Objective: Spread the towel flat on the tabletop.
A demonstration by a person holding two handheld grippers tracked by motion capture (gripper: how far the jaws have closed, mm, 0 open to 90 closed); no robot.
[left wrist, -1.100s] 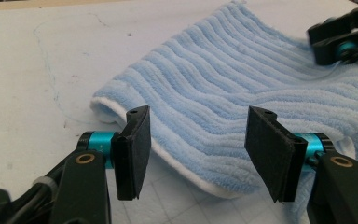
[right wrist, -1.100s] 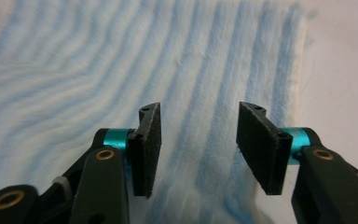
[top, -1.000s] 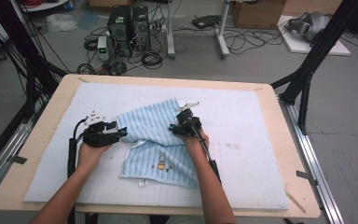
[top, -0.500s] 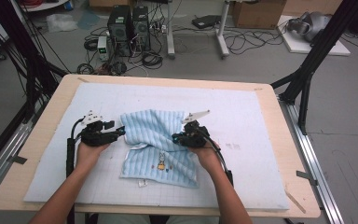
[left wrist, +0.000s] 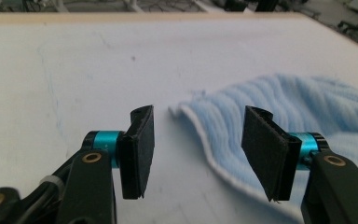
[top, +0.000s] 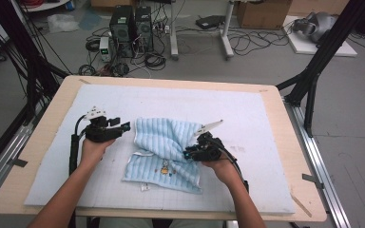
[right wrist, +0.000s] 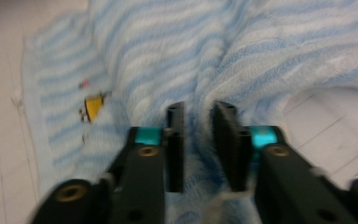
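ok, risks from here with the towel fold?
1. The right gripper pinches only a thin ridge of the striped towel; its jaws have just been opening, so the cloth may slip out.
2. The left gripper stands open beside the towel's corner, holding nothing, so a pull could drag the whole towel.

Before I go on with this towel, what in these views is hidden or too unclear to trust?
- Right gripper in its own view: motion blur; cloth lies between the jaws, which have just been opening, but whether the pads press it is unclear.
- Towel print, high view: too small to read.
- Towel's right edge, high view: hidden by the right gripper and hand.
- Towel's far end, left gripper view: cut off by the frame edge.
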